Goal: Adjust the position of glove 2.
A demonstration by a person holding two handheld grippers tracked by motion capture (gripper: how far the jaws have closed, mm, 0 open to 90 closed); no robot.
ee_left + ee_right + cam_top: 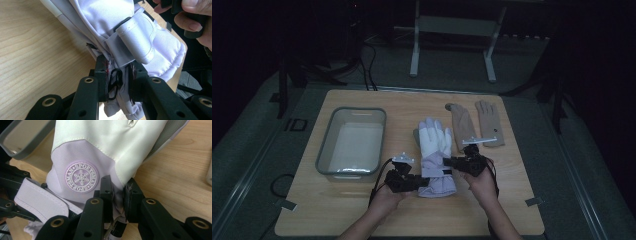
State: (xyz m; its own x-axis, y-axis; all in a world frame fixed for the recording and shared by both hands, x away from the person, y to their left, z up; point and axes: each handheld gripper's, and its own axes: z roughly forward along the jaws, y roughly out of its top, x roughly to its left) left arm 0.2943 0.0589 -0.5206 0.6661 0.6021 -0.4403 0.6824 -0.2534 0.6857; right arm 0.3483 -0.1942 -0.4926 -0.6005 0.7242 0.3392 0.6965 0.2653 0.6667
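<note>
A white and lilac ski glove (435, 145) lies palm down in the middle of the wooden table (312, 210), cuff toward me. My left gripper (424, 181) is shut on the cuff's left edge. In the left gripper view its jaws pinch the lilac fabric (140, 37) and a small black clip (115, 80). My right gripper (448, 162) is shut on the cuff's right edge. In the right gripper view the pads squeeze the lilac cloth beside the round snowflake badge (82, 177). The cuff end hangs a little off the table.
A grey plastic bin (328, 145) stands to the left of the ski glove, its rim (30, 147) close to the cuff. Two tan knit gloves (462, 125) lie flat at the back right. Bare wood runs along the table's near edge.
</note>
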